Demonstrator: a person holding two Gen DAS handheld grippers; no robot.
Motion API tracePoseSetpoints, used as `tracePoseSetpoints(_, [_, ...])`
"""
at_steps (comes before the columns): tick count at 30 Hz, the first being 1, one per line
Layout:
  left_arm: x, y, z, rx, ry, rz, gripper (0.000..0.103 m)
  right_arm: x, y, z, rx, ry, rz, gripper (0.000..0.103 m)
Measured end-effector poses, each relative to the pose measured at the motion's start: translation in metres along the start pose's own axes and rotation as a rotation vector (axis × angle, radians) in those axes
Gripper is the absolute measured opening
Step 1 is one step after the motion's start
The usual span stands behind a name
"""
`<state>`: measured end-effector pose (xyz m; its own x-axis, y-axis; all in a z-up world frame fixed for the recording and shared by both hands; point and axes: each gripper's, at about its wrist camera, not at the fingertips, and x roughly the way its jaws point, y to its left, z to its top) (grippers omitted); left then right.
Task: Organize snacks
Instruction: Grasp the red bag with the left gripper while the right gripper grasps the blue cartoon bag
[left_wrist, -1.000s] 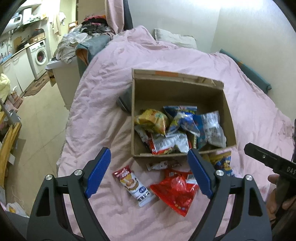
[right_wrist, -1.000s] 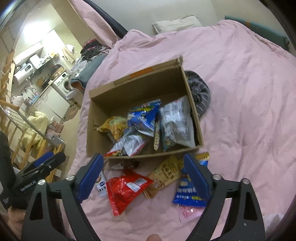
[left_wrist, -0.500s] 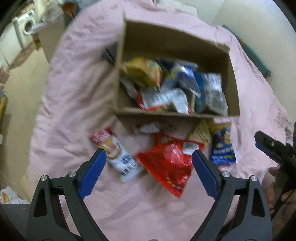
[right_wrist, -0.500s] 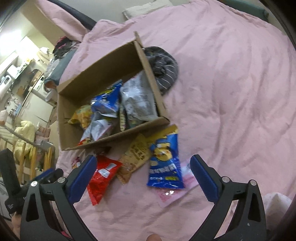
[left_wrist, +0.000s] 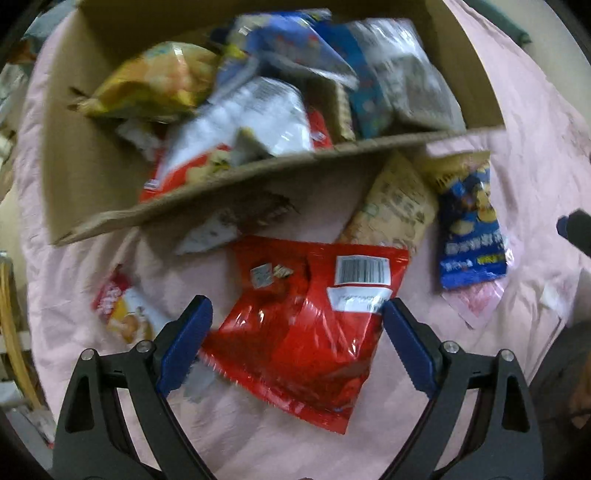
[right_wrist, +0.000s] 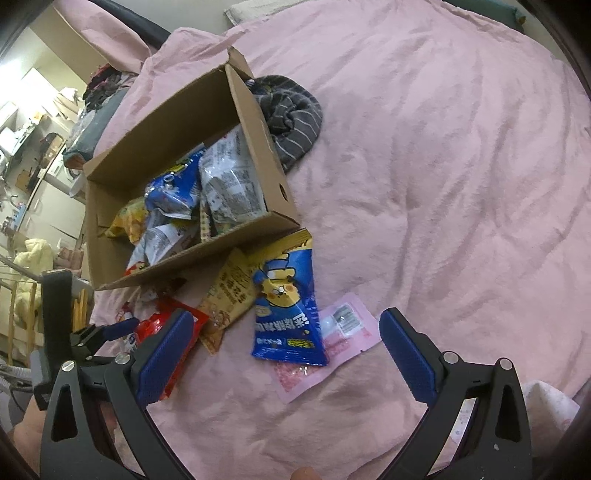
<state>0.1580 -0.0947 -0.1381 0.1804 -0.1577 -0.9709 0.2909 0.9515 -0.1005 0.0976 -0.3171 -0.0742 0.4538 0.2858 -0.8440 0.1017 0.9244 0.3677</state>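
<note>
A cardboard box (left_wrist: 74, 158) (right_wrist: 255, 110) holding several snack bags stands on the pink bedspread (right_wrist: 443, 184). In front of it lie a red bag (left_wrist: 310, 325) (right_wrist: 173, 314), a tan bag (left_wrist: 395, 206) (right_wrist: 229, 291), a blue bag (left_wrist: 469, 236) (right_wrist: 288, 306), a pink packet (right_wrist: 332, 347) and a red-and-white packet (left_wrist: 122, 310). My left gripper (left_wrist: 295, 336) hangs open just above the red bag, a finger on each side of it, not pressing. My right gripper (right_wrist: 284, 343) is open over the blue bag and pink packet.
A striped grey garment (right_wrist: 291, 110) lies against the box's right side. The bed's left edge drops to a floor with a wooden rack (right_wrist: 22, 306) and kitchen units. The right half of the bedspread is bare. A hand (right_wrist: 26, 424) holds the left gripper.
My left gripper has dropped and tilted downward until the red bag fills the gap between its fingers. My right gripper shifted right and down, from the box front to over the blue bag.
</note>
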Motion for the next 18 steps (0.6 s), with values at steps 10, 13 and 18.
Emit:
tracePoseSetpoints(10, [0.016, -0.019, -0.016, 0.071, 0.044, -0.006, 0.068, 0.005, 0.006, 0.003, -0.013, 0.011, 0.003, 0.103])
tracePoseSetpoints(13, [0.005, -0.020, -0.020, 0.052, 0.030, -0.034, 0.055, 0.007, 0.004, 0.003, -0.006, 0.018, 0.001, 0.103])
tracePoseSetpoints(18, [-0.024, -0.013, -0.030, 0.023, -0.013, -0.047, 0.052, 0.013, -0.001, 0.002, 0.032, 0.045, 0.024, 0.103])
